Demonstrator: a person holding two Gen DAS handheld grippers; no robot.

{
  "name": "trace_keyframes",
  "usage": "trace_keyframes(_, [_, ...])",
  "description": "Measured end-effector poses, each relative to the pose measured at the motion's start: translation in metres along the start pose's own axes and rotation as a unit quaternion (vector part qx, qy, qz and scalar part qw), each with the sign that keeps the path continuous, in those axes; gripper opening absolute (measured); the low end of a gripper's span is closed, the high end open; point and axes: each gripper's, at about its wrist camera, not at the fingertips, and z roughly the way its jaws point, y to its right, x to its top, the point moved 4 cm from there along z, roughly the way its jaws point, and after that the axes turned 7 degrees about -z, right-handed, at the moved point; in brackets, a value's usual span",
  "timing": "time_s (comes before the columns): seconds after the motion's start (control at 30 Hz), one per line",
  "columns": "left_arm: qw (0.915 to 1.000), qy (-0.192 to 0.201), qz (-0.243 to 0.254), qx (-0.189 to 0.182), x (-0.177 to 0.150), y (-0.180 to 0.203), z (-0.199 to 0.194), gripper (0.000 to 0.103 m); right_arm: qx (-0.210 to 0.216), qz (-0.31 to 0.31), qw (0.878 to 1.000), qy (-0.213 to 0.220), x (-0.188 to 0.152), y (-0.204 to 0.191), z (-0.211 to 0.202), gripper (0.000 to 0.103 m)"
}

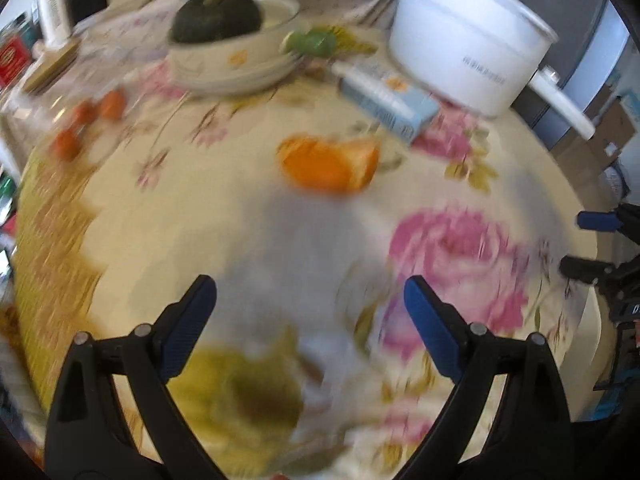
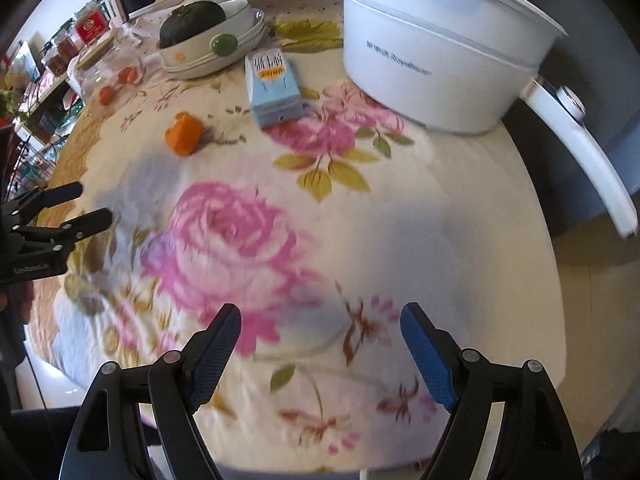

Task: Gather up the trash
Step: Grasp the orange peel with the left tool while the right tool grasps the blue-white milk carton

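A piece of orange peel (image 1: 328,164) (image 2: 184,134) lies on the floral tablecloth (image 2: 360,220), ahead of both grippers. My left gripper (image 1: 309,286) hangs open over the cloth, short of the peel, with nothing between its fingers. It also shows at the left edge of the right wrist view as the left gripper (image 2: 90,204). My right gripper (image 2: 320,314) stands open and empty above a large pink rose print, well to the right of the peel. The left wrist view catches the right gripper (image 1: 580,244) at its right edge. That view is blurred.
A light-blue paper pack (image 2: 274,86) lies beyond the peel. A big white pot (image 2: 436,56) with a long handle stands at the back right. A bowl (image 2: 188,58) holds a dark green squash (image 2: 192,20). A glass jar (image 2: 108,68) stands at the back left, small orange fruits (image 2: 106,94) beside it.
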Motion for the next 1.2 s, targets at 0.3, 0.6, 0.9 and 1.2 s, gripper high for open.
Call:
trace_keyframes(0.3, [0.9985, 0.036, 0.019, -0.036, 0.036, 0.008, 0.045, 0.095, 0.002, -0.004, 1.0, 0.003, 0.038, 0.003, 0.03, 0.084])
trace_keyframes(0.6, [0.996, 0.059, 0.02, -0.063, 0.046, 0.005, 0.064, 0.078, -0.006, -0.005, 1.0, 0.016, 0.061, 0.008, 0.048, 0.084])
trace_keyframes(0.9, [0.9895, 0.081, -0.016, -0.119, 0.052, -0.007, 0.053, 0.049, -0.014, -0.012, 0.999, 0.033, 0.091, -0.006, 0.058, 0.084])
trace_keyframes(1.2, [0.9922, 0.064, -0.016, -0.106, 0.049, -0.017, 0.041, 0.039, -0.004, -0.009, 0.997, 0.073, 0.133, -0.024, 0.063, 0.084])
